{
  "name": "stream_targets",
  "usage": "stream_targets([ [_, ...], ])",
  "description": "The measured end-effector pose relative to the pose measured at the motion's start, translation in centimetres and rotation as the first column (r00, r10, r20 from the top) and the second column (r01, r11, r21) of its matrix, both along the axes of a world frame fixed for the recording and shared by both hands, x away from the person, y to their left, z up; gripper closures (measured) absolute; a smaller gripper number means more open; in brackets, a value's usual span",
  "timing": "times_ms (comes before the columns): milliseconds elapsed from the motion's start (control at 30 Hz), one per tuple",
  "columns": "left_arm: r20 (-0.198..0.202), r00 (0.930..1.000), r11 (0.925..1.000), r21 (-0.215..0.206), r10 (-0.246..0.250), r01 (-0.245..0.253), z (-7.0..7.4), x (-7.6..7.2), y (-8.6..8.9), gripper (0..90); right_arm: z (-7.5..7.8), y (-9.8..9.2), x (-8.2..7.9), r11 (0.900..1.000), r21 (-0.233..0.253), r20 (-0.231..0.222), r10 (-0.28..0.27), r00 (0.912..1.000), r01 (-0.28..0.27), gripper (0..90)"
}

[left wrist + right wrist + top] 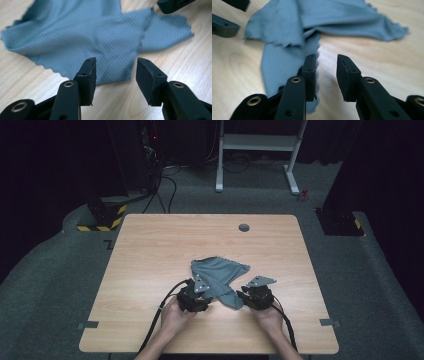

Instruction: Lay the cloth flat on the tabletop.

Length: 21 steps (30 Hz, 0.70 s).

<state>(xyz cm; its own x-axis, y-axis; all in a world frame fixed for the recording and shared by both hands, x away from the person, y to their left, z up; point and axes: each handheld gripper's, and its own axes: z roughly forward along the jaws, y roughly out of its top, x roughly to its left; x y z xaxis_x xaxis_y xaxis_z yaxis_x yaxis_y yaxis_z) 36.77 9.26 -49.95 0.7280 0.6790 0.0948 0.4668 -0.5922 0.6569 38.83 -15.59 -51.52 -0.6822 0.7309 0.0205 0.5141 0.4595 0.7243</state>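
A crumpled blue-grey cloth of ribbed woven fabric with zigzag-cut edges (220,279) lies a little nearer than the middle of a light wooden surface (150,250), partly folded over itself, with one pointed flap reaching toward the right. A person's two hands come in from the near edge, each holding a black two-jaw gripper.

The left gripper (195,296) sits at the cloth's near left edge. In the left gripper view its jaws (116,72) stand open with a clear gap between them, hovering over the cloth's (82,37) near edge; nothing is held. Bare wood shows just below the fabric's hem.

The right gripper (256,295) sits just beside the cloth's near right corner. In the right gripper view its jaws (326,75) are also apart, though by a narrower gap, and hold nothing. A narrow strip of the cloth (284,60) runs under and beside one jaw, while the other jaw is over bare wood.

A small round grey grommet (244,227) is set into the far side of the surface, well apart from the cloth. Beyond lies grey carpeted floor (50,270) with the white metal legs of another desk (260,150).
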Motion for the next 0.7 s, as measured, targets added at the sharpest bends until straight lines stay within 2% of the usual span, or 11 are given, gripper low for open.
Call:
stream_targets([
  [67, -0.006, 1.0, 1.0, 0.006, -0.004, 0.004, -0.4, 0.0, -0.3, 54.3, -0.4, 0.1, -0.2, 1.0, 0.001, 0.001, -0.003, 1.0, 0.003, 69.2],
  [100, -0.006, 1.0, 0.9999, 0.01, -0.005, 0.005, -0.6, -0.1, -0.6, 57.1, -0.8, 0.1, -0.5, 1.0, 0.011, 0.025, -0.012, 0.9996, 0.012, 68.9],
  [167, 0.002, 1.0, 0.9999, 0.012, -0.008, 0.008, -0.8, -0.1, -0.7, 60.0, -0.8, 0.1, -0.6, 1.0, 0.003, 0.03, -0.016, 0.9994, 0.016, 68.6],
  [200, 0.002, 1.0, 0.9998, 0.018, -0.007, 0.007, -1.0, -0.1, -0.7, 64.6, -0.8, 0.2, -0.7, 1.0, -0.012, 0.044, -0.02, 0.9989, 0.02, 68.1],
  [233, 0.004, 0.9999, 0.9999, 0.006, -0.013, 0.012, -1.0, 0.0, -0.7, 67.4, -0.8, 0.3, -0.8, 1.0, -0.02, 0.049, -0.02, 0.9986, 0.021, 68.2],
  [267, 0.006, 0.9999, 0.9998, 0.014, -0.015, 0.015, -1.0, -0.1, -0.7, 76.4, -0.8, 0.4, -0.9, 0.999, -0.027, 0.058, -0.02, 0.9981, 0.022, 69.0],
  [400, 0.013, 0.9995, 0.999, 0.037, -0.027, 0.026, -0.8, -0.3, -0.5, 85.0, -0.8, 0.3, -0.8, 1.0, -0.015, 0.048, -0.022, 0.9986, 0.023, 68.9],
  [533, 0.015, 0.9996, 0.9991, 0.036, -0.024, 0.023, -0.1, -0.9, 0.7, 86.5, -0.8, 0.3, -0.9, 1.0, -0.016, 0.048, -0.026, 0.9985, 0.027, 69.0],
  [633, 0.022, 0.9997, 0.9996, 0.026, -0.007, 0.007, 0.5, -1.7, 2.1, 86.6, -0.8, 0.3, -0.9, 1.0, -0.014, 0.046, -0.026, 0.9986, 0.027, 69.0],
  [700, 0.021, 0.9998, 0.9994, 0.034, 0.004, -0.005, 0.8, -2.2, 3.3, 86.3, -0.8, 0.3, -0.9, 1.0, -0.014, 0.047, -0.026, 0.9986, 0.027, 68.9],
])
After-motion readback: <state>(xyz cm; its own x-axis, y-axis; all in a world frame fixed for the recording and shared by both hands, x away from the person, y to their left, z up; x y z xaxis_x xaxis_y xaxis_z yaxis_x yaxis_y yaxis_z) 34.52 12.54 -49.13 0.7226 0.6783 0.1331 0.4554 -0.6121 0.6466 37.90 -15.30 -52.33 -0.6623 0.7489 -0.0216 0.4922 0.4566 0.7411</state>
